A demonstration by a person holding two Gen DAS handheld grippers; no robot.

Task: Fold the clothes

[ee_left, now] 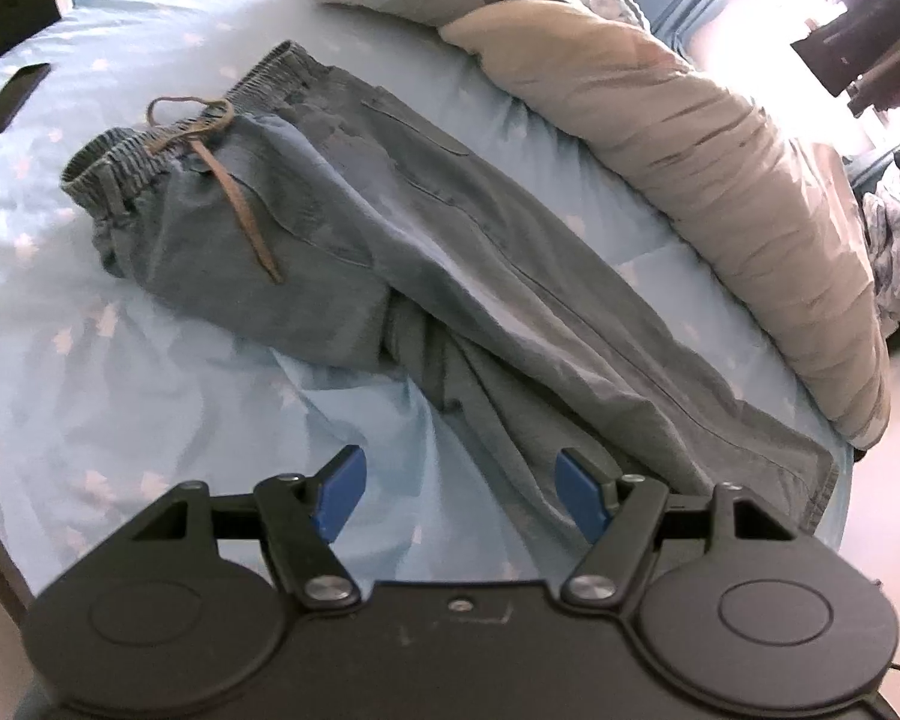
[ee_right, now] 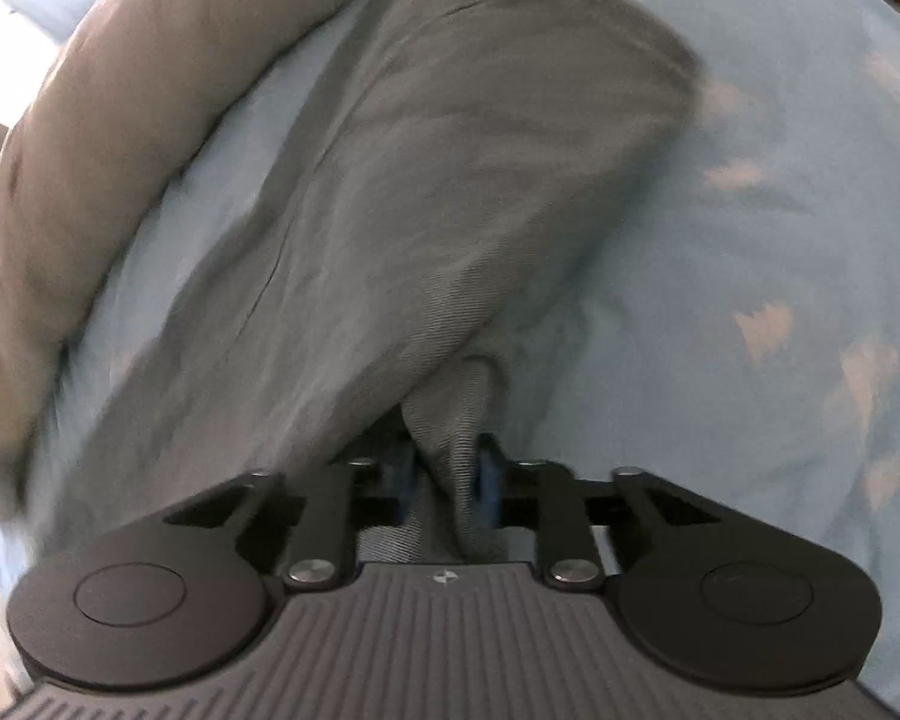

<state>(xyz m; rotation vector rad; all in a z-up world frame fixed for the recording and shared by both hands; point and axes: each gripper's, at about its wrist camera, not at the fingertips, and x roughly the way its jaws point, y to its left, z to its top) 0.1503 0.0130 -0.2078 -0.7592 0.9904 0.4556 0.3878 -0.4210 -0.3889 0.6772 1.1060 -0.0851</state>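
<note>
Clamped on a bunched fold of grey-blue fabric, the right gripper (ee_right: 450, 480) has its blue pads pressed close against either side of the cloth, which rises from the jaws and spreads away up the frame; the view is blurred, so which part of the garment it grips cannot be told for certain. Over in the left wrist view, the left gripper (ee_left: 459, 489) stands wide apart with nothing between its blue pads (ee_left: 342, 492), hovering above the bed sheet (ee_left: 150, 390) just beside the lower leg of the trousers (ee_left: 426, 252); these denim trousers lie lengthwise on the bed, elastic waistband (ee_left: 180, 138) at the far end, legs running toward the camera and partly overlapping, hem near the mattress edge at lower right. A brown drawstring (ee_left: 228, 180) is tied at the waistband, one end trailing over the fabric. Beyond the trousers, a beige quilt (ee_left: 720, 180) is heaped along the right side of the bed; a dark phone (ee_left: 12, 99) rests on the sheet at far left, well apart from the garment.
</note>
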